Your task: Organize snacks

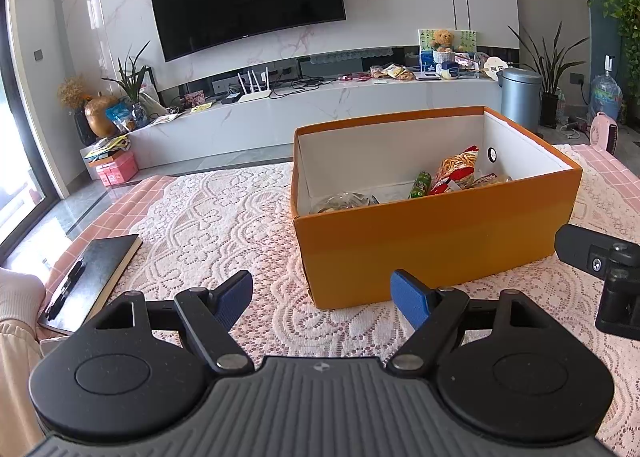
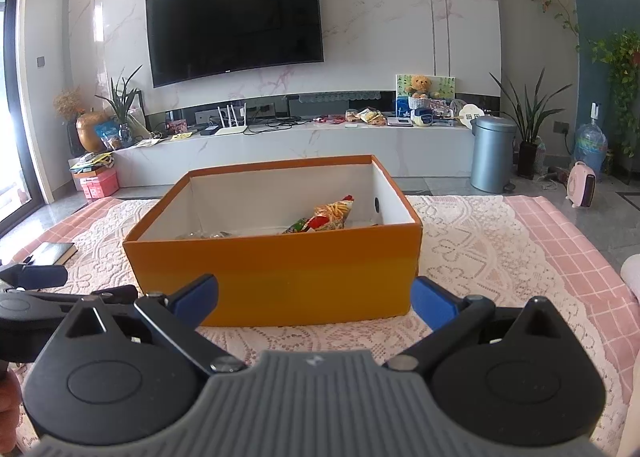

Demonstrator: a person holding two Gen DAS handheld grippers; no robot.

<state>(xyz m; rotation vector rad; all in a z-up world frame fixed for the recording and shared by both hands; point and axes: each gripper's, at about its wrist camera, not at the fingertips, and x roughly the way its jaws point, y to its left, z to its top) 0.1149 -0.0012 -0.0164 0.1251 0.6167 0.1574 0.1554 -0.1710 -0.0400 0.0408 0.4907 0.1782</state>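
An orange box [image 1: 432, 253] is sitting open on a table covered by a white lace cloth [image 1: 208, 217] over a pink checked cloth [image 2: 560, 249], and both grippers are hovering just in front of its near wall, holding nothing. The left gripper [image 1: 322, 299] is showing its blue-padded fingers [image 1: 410, 297] spread wide apart above the lace, level with the box's near left corner; the right gripper [image 2: 316, 297] is likewise gaping open, its two blue pads framing the orange front wall without touching it. Each gripper is also appearing in the other's view — the right one as black hardware at the right edge of the left wrist view, the left one as a dark shape at the left edge of the right wrist view. The snacks are lying inside the box on its white floor: a red and yellow bag of stick-shaped crisps [image 1: 458, 171] is leaning toward the right end, a small green packet [image 1: 420, 184] is standing tilted just beside it on the left, and a clear-wrapped packet [image 1: 344, 203] is resting near the left front, apart from the other two. A black notebook [image 1: 92, 277] with a pen [image 1: 66, 289] lying on its cover is sitting well to the left of the box at the table's edge. Beyond the table a dark television [image 2: 234, 19] is hanging on a marble wall above a long white cabinet [image 2: 304, 145], with a grey bin [image 2: 492, 153] standing at its right end.
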